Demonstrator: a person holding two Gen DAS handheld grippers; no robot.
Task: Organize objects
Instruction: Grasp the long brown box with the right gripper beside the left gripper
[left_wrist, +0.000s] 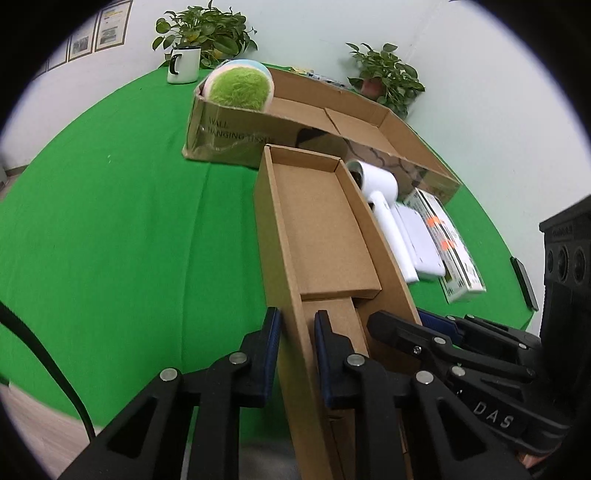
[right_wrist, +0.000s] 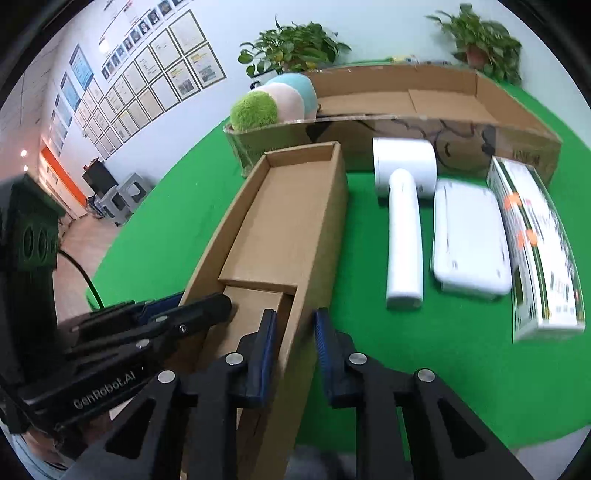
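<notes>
Left wrist view: the left gripper (left_wrist: 295, 354) is clamped on the left wall of the narrow box (left_wrist: 317, 229), which lies on the green table (left_wrist: 110, 221) with its long axis running away from the camera. The box is empty. Only this view shows a mug (left_wrist: 183, 65). The large carton (left_wrist: 332, 122) behind holds a plush ball (left_wrist: 240, 86).

Right wrist view: the right gripper (right_wrist: 295, 354) is clamped on the box's right wall. This view shows the white dryer (right_wrist: 402, 206), case (right_wrist: 471, 240) and packet (right_wrist: 535, 243) fully, just beside the box.
</notes>
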